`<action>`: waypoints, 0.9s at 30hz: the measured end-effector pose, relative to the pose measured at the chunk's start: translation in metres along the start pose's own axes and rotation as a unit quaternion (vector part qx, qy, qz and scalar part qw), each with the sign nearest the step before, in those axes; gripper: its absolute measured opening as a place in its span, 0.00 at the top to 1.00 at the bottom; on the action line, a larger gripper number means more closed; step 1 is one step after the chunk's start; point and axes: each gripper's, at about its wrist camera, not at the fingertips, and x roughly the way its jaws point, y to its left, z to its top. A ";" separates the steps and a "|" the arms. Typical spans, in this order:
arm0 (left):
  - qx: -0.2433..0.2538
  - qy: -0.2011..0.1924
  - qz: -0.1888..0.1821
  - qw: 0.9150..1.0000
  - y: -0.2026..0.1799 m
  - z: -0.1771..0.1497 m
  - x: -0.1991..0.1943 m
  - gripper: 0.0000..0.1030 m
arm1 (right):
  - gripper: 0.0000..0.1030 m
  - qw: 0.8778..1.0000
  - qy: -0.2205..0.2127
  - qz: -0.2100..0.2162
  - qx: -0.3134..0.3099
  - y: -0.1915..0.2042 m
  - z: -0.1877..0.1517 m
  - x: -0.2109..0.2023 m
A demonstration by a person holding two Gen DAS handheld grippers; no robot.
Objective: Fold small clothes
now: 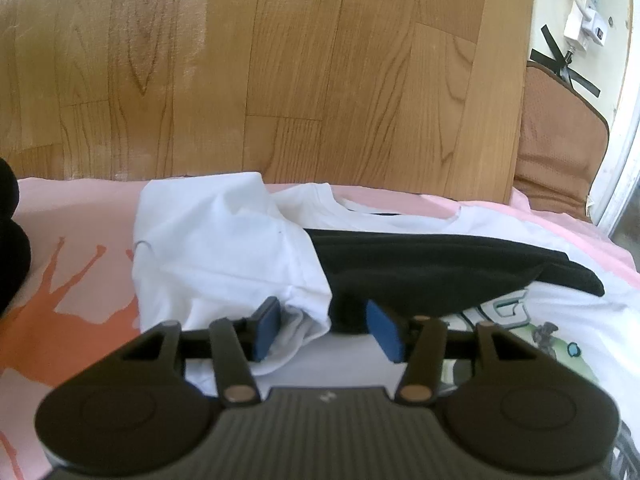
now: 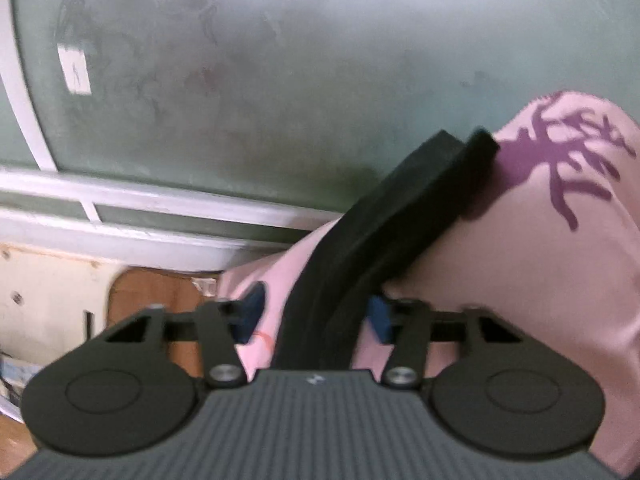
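In the left wrist view a white T-shirt (image 1: 224, 248) lies crumpled on a pink sheet (image 1: 72, 216), its sleeve folded over. A black garment (image 1: 432, 268) lies across it to the right. My left gripper (image 1: 326, 332) is open, its blue pads either side of the white sleeve's hem and the black garment's edge. In the right wrist view my right gripper (image 2: 312, 316) is open around a folded black garment (image 2: 400, 216) that runs up and to the right over the pink sheet (image 2: 520, 272).
Wooden floor (image 1: 280, 60) lies beyond the sheet. A brown mat (image 1: 556, 136) and a power strip (image 1: 580, 12) sit at the far right. A frosted green glass door (image 2: 280, 80) with a white frame fills the right wrist view's background.
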 end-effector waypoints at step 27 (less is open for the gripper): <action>-0.215 -0.122 -0.053 0.968 0.119 0.028 -0.067 0.49 | 0.94 0.612 0.278 0.395 -0.627 0.248 -0.481 -0.038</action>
